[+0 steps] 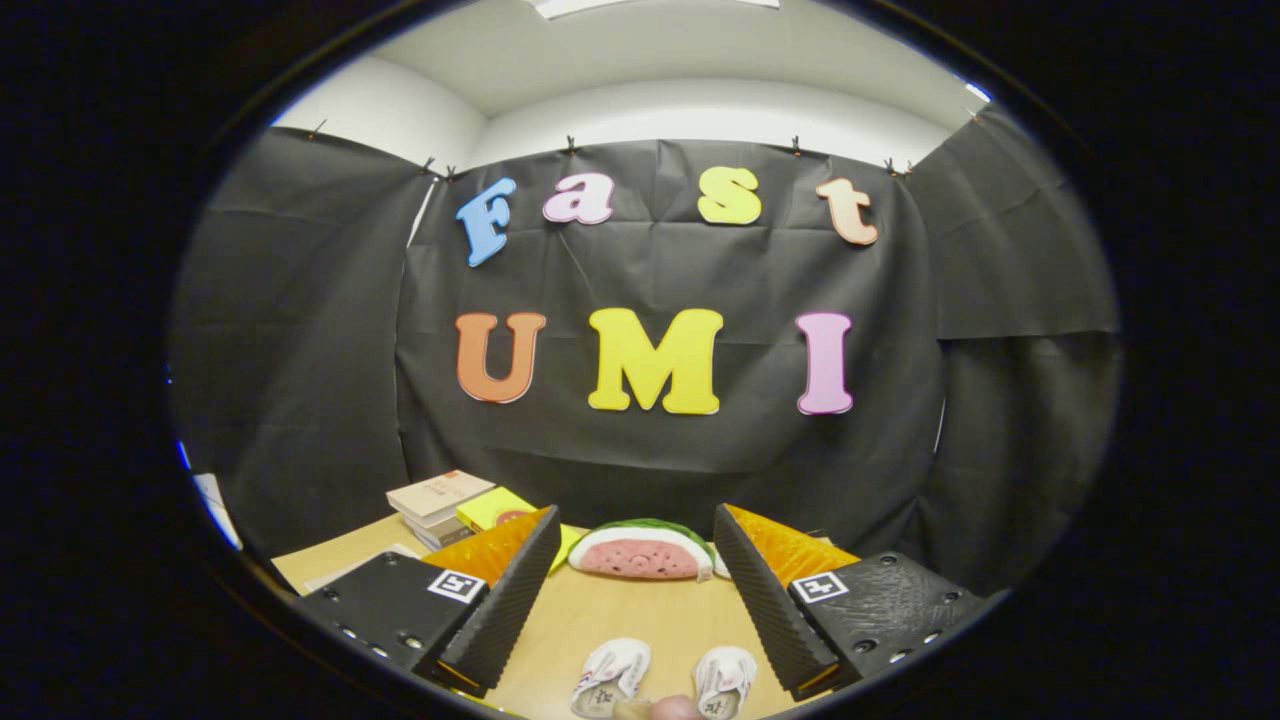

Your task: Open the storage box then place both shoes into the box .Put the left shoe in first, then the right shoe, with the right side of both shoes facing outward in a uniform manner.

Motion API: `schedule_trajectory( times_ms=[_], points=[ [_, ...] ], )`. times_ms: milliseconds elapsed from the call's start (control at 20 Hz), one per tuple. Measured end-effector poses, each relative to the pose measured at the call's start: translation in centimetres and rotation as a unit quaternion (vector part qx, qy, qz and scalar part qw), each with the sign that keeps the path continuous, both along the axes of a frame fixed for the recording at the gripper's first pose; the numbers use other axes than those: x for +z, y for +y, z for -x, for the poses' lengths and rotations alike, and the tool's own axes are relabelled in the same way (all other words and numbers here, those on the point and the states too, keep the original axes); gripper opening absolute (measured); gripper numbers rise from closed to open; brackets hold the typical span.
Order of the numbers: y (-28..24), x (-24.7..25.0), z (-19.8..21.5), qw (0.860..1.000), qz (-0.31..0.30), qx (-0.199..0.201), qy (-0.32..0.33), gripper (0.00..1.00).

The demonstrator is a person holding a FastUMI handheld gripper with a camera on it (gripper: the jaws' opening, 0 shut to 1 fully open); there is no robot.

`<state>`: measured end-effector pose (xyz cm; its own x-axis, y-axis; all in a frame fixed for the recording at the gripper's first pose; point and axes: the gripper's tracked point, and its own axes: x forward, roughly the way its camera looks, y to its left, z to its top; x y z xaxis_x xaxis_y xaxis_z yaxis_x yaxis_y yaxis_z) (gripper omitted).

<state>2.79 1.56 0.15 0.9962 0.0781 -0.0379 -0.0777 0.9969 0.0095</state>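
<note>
pair of small shoes (665, 680) lies side by side on the tan table (620, 620), low between the fingers and just ahead of the tips, toes pointing away, long axes running roughly along the gripper's line. storage box: cannot tell where it sits. gripper (630, 600) held level above the table, fingers spread wide, holding nothing. beyond them: watermelon-slice toy (642, 550), stack of books (440, 505).

Two shoes (665, 680) lie side by side on the table (620, 615), watermelon slice (642, 550) beyond, books (440, 505) far left.
</note>
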Motion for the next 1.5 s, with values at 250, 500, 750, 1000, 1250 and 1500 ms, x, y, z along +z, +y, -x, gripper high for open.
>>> schedule_trajectory(
  times_ms=[250, 500, 750, 1000, 1250, 1500],
  points=[
    [-0.2, -1.5, 0.3, 1.0, 0.007, 0.014, 0.012, 0.95],
    [1.4, -4.5, 1.0, 0.998, -0.004, 0.05, 0.039, 0.95],
    [4.1, -9.0, 1.9, 0.992, -0.036, 0.081, 0.084, 0.95],
    [8.0, -13.2, 2.8, 0.983, -0.08, 0.097, 0.134, 0.95],
    [13.7, -17.8, 3.8, 0.964, -0.133, 0.134, 0.185, 0.95],
    [18.6, -22.6, 4.6, 0.937, -0.178, 0.165, 0.25, 0.95]
  ],
)
